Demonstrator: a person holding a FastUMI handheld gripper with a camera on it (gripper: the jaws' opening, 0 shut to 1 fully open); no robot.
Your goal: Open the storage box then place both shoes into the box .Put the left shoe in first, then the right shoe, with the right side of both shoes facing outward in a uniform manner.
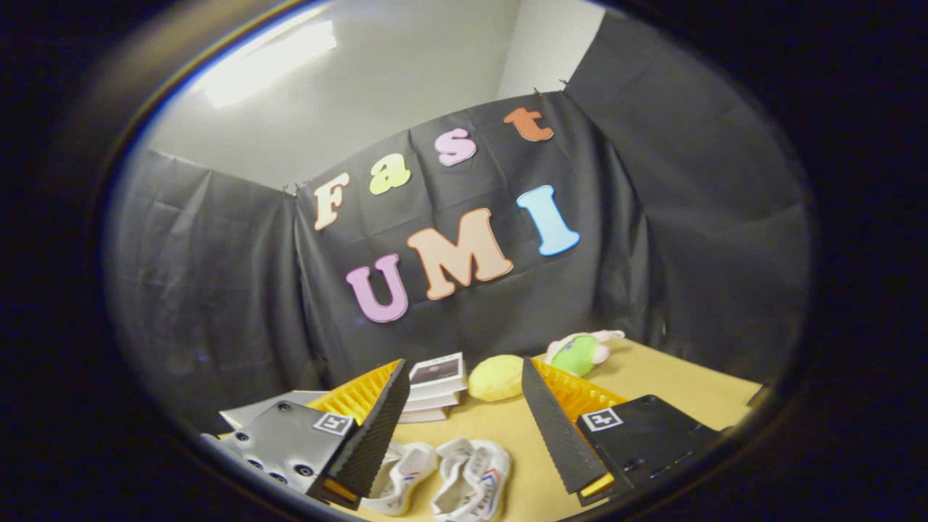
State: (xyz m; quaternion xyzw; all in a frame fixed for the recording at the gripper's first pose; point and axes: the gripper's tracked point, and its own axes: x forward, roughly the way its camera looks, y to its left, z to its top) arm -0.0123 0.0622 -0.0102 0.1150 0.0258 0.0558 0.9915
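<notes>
Two white shoes with red and blue side stripes lie side by side on the tan table [674,384], low between my fingers. The left-hand shoe [402,478] rests against the inner edge of my left finger [377,428]. The right-hand shoe [475,482] lies in the gap, apart from my right finger [554,428]. My gripper [464,373] is held above the table, tilted, with its jaws wide apart and nothing between them. A white box-like object [437,388] stands beyond the left finger; whether it is the storage box I cannot tell.
A yellow soft ball [494,378] lies beyond the fingers, next to the white box-like object. A green and pink plush toy [582,349] sits further back to the right by the black cloth wall. A flat grey sheet [254,411] lies left of the left finger.
</notes>
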